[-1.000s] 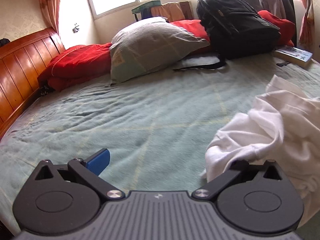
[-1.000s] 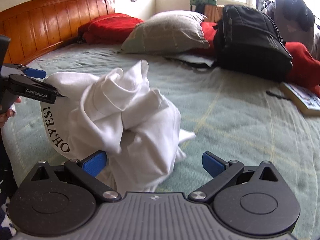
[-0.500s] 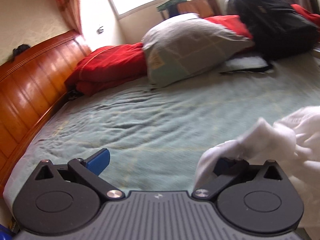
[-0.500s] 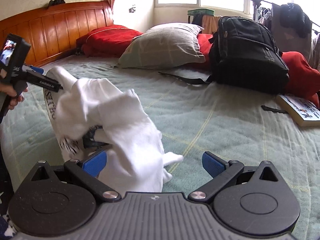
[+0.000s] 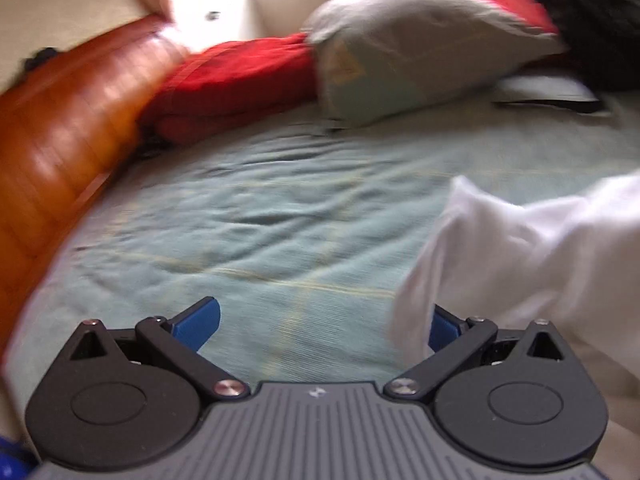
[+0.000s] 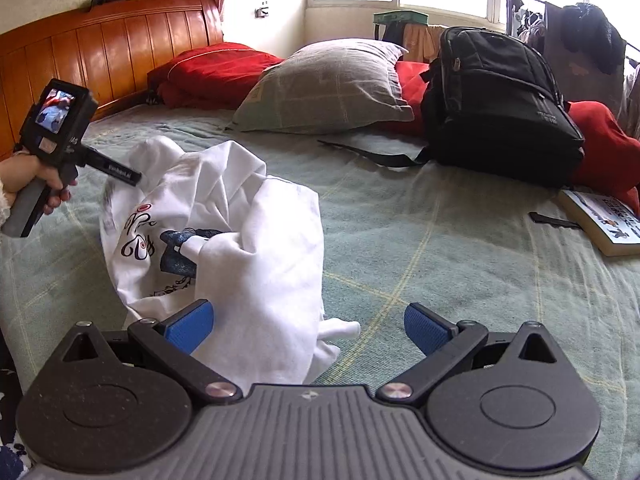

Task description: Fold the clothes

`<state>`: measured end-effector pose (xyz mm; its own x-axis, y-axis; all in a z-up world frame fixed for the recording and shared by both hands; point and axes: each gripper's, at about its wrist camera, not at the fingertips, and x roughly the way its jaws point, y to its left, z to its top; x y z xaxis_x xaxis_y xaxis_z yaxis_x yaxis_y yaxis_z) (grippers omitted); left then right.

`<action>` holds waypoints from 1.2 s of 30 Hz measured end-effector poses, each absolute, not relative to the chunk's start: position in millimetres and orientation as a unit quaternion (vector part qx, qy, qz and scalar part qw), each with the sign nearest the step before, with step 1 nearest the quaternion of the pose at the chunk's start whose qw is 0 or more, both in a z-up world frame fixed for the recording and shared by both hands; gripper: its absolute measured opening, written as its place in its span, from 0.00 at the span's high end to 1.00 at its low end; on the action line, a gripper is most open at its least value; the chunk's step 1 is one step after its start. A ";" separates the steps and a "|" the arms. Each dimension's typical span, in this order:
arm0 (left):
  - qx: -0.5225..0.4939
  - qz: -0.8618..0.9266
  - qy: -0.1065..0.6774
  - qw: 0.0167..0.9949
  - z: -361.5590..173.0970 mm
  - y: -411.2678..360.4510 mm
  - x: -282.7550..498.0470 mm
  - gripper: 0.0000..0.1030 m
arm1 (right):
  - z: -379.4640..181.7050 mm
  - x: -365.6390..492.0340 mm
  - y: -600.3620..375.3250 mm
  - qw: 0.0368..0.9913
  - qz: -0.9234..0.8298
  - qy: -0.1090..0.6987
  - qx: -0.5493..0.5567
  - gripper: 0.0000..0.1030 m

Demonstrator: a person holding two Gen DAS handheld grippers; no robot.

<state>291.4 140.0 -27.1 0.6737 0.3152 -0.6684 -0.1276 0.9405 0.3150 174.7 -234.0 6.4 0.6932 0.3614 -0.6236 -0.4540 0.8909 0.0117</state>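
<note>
A crumpled white T-shirt (image 6: 240, 240) with a dark printed front lies on the green bedspread (image 6: 420, 248). In the right wrist view it sits just ahead of my right gripper (image 6: 308, 326), which is open, and its near edge reaches in between the blue pads. A hand (image 6: 24, 176) holds my left gripper (image 6: 136, 178) at the shirt's far left edge. In the blurred left wrist view the left gripper (image 5: 320, 324) is open, and a flap of the T-shirt (image 5: 540, 248) drapes over its right finger (image 5: 442, 326).
A wooden headboard (image 6: 100, 52) runs along the left. At the back lie a red blanket (image 6: 216, 72), a grey pillow (image 6: 332, 88) and a black backpack (image 6: 496, 100). A book (image 6: 608, 220) lies at the right edge.
The left gripper swung left toward the headboard, pulling the shirt's edge along. The bundle has opened out and lies lower, its print showing. The right gripper has stayed put.
</note>
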 end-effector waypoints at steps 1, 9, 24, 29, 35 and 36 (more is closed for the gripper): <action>0.115 0.111 0.382 0.910 -23.9 137.2 285.6 0.01 | 7.3 176.3 -232.9 0.917 0.222 0.324 -0.070 0.00; 0.071 0.009 0.409 0.910 -20.1 112.4 246.7 0.01 | 9.0 180.4 -220.8 0.911 0.238 0.332 -0.047 0.00; -0.033 -0.027 0.422 0.905 -34.0 100.3 202.9 0.01 | 7.1 176.1 -220.9 0.910 0.229 0.342 -0.041 0.00; 0.009 -0.027 0.406 0.914 -30.5 73.0 181.3 0.01 | -7.2 175.2 -217.1 0.895 0.227 0.381 -0.057 0.00; 0.031 -0.039 0.405 0.913 -34.4 51.0 155.8 0.01 | -19.0 174.5 -237.3 0.902 0.164 0.394 -0.065 0.00; 0.036 -0.037 0.402 0.914 -34.2 48.2 152.7 0.01 | -21.0 174.3 -240.7 0.903 0.153 0.395 -0.066 0.00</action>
<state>152.7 48.2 -34.2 0.6738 -0.0391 -0.7379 0.0978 0.9945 0.0366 174.3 -240.7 -21.0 0.6404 0.2245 -0.7345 -0.3284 0.9445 0.0024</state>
